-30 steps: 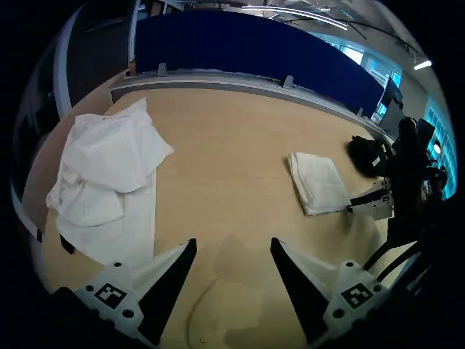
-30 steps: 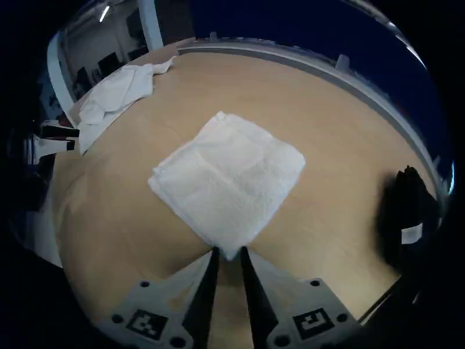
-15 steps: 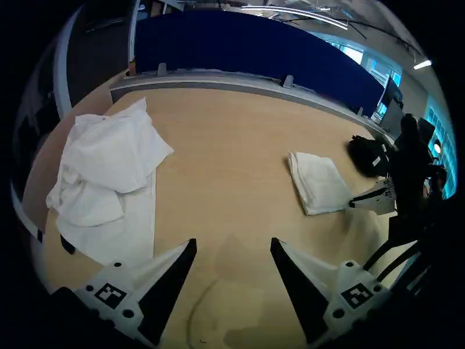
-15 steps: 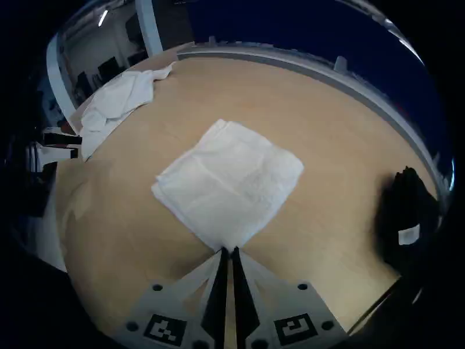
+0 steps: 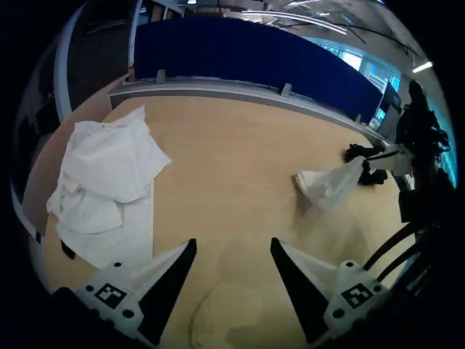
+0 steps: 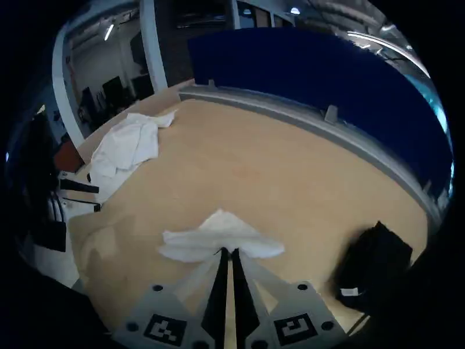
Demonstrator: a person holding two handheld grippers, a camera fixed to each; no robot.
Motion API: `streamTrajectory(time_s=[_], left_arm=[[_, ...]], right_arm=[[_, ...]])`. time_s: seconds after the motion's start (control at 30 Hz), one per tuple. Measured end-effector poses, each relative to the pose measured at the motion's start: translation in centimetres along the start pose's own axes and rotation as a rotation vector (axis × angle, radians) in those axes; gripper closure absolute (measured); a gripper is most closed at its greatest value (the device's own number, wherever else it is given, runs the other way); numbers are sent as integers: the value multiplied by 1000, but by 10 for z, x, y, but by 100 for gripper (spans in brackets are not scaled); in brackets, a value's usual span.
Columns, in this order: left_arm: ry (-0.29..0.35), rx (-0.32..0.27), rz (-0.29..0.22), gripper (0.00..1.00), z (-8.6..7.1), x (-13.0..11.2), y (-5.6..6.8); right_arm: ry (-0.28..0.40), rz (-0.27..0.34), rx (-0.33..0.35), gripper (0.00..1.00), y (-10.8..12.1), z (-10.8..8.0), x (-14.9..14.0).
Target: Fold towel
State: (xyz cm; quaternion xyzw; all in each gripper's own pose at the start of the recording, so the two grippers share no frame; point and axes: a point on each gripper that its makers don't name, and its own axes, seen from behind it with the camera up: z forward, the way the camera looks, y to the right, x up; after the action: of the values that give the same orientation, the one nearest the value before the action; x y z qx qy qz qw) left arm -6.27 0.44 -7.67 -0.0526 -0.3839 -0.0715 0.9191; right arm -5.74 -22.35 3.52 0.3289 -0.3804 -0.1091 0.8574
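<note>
The right gripper (image 6: 226, 251) is clamping on a corner of the towel (image 6: 224, 237), low centre in its view. The towel is drooping toward the table (image 6: 261, 168), looking soft, light and limp, so its folds are probably loosening; a folded edge is likely offering surer hold. The left gripper (image 5: 232, 241) is hovering, fingers apart, at bottom of frame.

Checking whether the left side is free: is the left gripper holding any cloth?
No, the left gripper stands open over the wooden table, apart from the white cloth pile.
</note>
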Motion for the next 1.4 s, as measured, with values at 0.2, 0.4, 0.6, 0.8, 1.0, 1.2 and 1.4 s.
streamTrajectory(time_s=[0.2, 0.4, 0.6, 0.8, 1.0, 1.2, 1.4], left_arm=[[10, 1, -7, 5, -2, 4, 0], [16, 5, -12, 6, -5, 6, -2], [17, 7, -8, 6, -7, 8, -1], [16, 7, -6, 6, -9, 8, 1], [12, 10, -1, 6, -9, 8, 1], [9, 16, -1, 6, -9, 7, 0], [6, 24, 1, 6, -9, 6, -2]], right_arm=[[49, -24, -23, 95, 19, -23, 39], [73, -37, -54, 95, 40, -39, 59], [89, -40, -87, 95, 61, -50, 69], [103, -42, -118, 95, 86, -60, 81], [116, -33, -153, 95, 120, -69, 96], [117, -29, -209, 95, 165, -80, 112], [109, -24, -258, 95, 207, -88, 123]])
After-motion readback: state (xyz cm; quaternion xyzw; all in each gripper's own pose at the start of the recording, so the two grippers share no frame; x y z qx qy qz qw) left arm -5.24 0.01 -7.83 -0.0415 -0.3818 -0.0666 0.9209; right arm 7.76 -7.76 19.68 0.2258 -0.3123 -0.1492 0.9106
